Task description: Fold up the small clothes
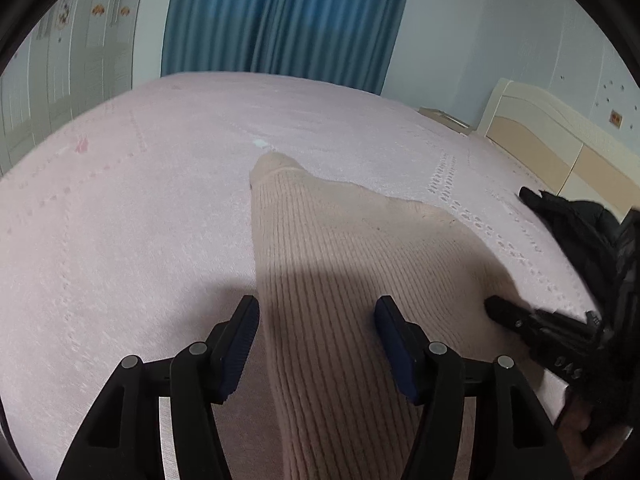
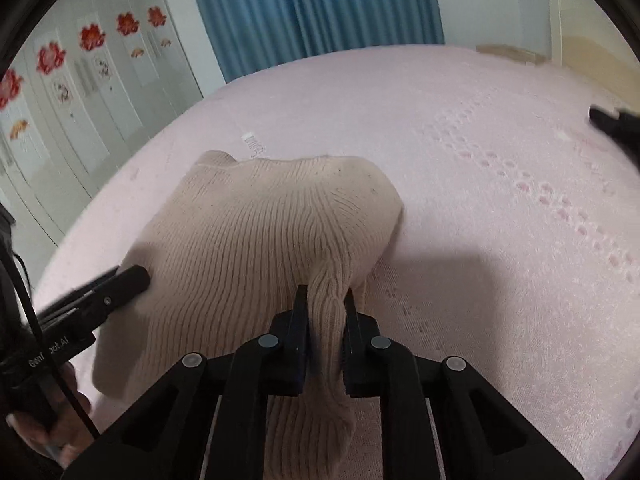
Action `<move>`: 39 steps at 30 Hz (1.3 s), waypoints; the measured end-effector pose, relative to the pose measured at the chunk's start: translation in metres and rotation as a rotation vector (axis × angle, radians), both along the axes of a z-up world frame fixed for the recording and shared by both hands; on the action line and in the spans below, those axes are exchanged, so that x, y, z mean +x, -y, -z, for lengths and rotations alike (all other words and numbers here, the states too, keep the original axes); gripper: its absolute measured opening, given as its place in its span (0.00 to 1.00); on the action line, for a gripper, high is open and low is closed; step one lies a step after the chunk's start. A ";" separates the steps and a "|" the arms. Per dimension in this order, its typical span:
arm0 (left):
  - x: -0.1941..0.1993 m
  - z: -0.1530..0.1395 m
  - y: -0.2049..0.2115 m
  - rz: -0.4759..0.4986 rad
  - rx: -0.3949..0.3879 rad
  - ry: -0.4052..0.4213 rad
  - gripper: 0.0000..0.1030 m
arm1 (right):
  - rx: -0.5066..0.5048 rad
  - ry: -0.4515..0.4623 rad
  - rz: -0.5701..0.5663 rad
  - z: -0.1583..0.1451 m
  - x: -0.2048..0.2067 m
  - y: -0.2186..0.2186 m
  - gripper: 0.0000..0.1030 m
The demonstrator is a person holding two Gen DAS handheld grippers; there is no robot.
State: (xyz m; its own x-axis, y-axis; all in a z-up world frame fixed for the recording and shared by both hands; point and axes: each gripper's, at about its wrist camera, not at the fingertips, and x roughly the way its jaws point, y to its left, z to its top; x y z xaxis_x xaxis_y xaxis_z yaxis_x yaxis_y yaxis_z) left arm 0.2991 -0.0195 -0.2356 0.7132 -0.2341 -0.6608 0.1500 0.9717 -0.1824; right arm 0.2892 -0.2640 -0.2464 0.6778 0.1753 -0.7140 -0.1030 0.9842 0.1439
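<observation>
Rt gripper (image 2: 326, 300) clamped on bunched knit (image 2: 248, 232). Lt gripper (image 1: 316, 312) spread wide over knit, gripping nothing. Lay on bedspread (image 2: 480, 200).

A beige ribbed knit garment (image 2: 256, 232) lies partly flat on the pink bed cover. Its near right edge is bunched into a narrow, raised fold. A small white label shows just beyond its far edge.

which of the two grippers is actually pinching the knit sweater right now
The right gripper: its fingers are closed on a bunched fold of the beige ribbed sweater. The left gripper stands open, the knit lying loose between its fingers.
</observation>
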 end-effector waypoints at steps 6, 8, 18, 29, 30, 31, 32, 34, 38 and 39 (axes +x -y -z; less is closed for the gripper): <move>0.010 -0.008 -0.002 -0.008 0.000 0.018 0.57 | 0.025 0.109 0.071 -0.020 0.003 0.019 0.35; 0.019 -0.008 -0.005 -0.011 0.004 0.016 0.57 | 0.050 0.110 0.075 -0.021 0.010 0.019 0.35; 0.033 0.002 -0.015 -0.020 -0.032 -0.048 0.58 | -0.057 0.030 0.104 0.007 0.032 0.004 0.33; 0.001 -0.003 -0.023 -0.046 -0.067 -0.048 0.58 | 0.003 0.056 0.141 -0.005 -0.006 0.014 0.35; -0.001 -0.004 -0.022 -0.044 -0.053 -0.041 0.58 | -0.008 0.061 0.148 -0.006 -0.011 0.015 0.35; -0.004 -0.005 -0.021 -0.044 -0.035 -0.033 0.58 | -0.019 0.061 0.155 -0.007 -0.013 0.016 0.35; -0.006 -0.005 -0.020 -0.045 -0.021 -0.029 0.58 | -0.035 0.057 0.169 -0.006 -0.014 0.017 0.35; -0.013 -0.006 -0.022 -0.054 -0.023 -0.034 0.58 | -0.050 0.026 0.205 -0.002 -0.014 0.022 0.35; -0.033 -0.007 -0.029 -0.065 -0.039 -0.047 0.57 | -0.012 -0.004 0.240 0.001 -0.020 0.031 0.35; -0.039 -0.008 -0.030 -0.064 -0.034 -0.046 0.56 | 0.002 0.013 0.240 -0.004 -0.028 0.033 0.35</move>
State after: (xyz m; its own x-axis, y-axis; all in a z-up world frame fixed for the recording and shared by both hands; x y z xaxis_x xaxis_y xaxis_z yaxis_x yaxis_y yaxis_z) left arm 0.2606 0.0109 -0.2275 0.6967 -0.2117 -0.6854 0.0787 0.9723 -0.2202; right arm 0.2610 -0.2971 -0.2428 0.7091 0.0094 -0.7051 0.1322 0.9804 0.1461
